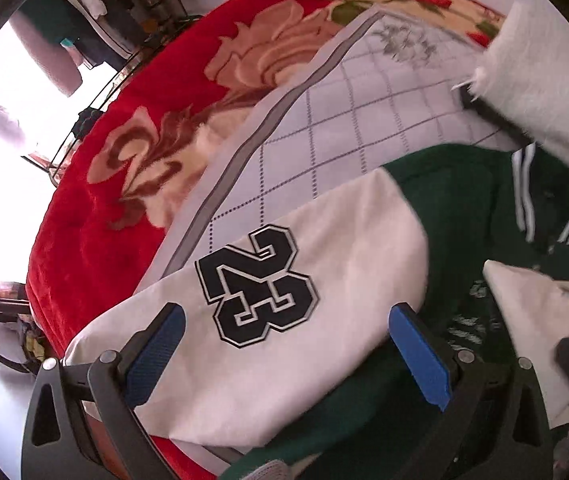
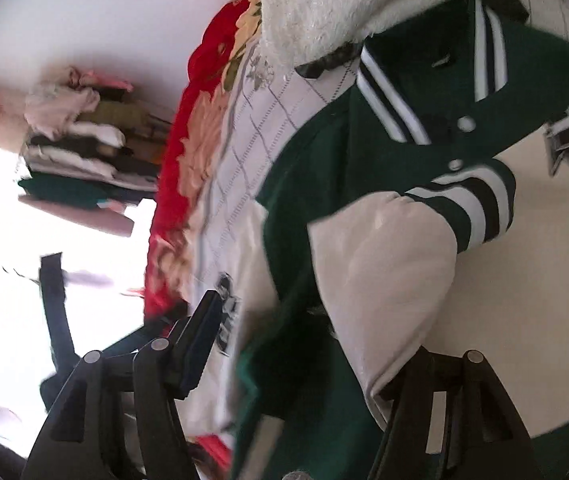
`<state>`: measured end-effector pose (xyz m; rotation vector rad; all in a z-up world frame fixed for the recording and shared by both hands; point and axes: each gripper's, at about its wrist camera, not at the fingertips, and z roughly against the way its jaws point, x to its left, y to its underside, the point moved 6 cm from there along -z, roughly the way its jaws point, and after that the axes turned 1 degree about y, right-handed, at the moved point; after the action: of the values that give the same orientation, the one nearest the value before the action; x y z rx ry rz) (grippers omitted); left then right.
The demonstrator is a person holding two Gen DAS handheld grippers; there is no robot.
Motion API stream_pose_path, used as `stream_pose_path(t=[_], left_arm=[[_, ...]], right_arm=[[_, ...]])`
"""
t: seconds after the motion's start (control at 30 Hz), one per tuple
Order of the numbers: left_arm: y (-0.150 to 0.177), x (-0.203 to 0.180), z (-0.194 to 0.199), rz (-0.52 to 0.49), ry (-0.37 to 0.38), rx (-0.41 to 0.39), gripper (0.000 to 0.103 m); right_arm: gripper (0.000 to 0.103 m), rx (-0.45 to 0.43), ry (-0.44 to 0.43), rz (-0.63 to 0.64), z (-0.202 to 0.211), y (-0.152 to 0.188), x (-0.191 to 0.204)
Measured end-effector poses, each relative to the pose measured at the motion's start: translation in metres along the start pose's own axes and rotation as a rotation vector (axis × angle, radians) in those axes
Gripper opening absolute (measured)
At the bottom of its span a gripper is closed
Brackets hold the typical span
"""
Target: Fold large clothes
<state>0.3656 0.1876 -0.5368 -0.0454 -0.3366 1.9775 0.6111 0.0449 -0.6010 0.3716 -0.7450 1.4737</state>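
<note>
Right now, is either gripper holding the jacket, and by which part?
Neither: the left gripper and right gripper stand open above the jacket, gripping nothing.

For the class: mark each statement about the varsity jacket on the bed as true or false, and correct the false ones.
1. The jacket has a green body and white sleeves. True.
2. The black patch on one white sleeve reads 45. False: it reads 23.
3. The left gripper is clamped shut on the sleeve. False: its blue-padded jaws stand wide apart above the white sleeve.
4. The jacket lies on a pale quilt with a grid pattern, which lies over a red floral blanket. True.
5. The sleeve cuff is plain white. False: it is striped green, white and black.
6. The right gripper has its jaws apart. True.
</note>
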Motion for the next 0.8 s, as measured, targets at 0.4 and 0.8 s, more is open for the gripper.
stream_pose_path(t=[0.4, 0.8], left_arm=[[0.023, 0.039, 0.004, 0.026, -0.084, 0.023, 0.103], [0.046, 0.05, 0.011, 0.079, -0.067, 0.064, 0.103]], right_arm=[[0.062, 0.044, 0.368, 0.329, -0.061, 0.007, 0.05], [0.078, 0.299, 0.246, 0.379, -0.076, 0.129, 0.046]])
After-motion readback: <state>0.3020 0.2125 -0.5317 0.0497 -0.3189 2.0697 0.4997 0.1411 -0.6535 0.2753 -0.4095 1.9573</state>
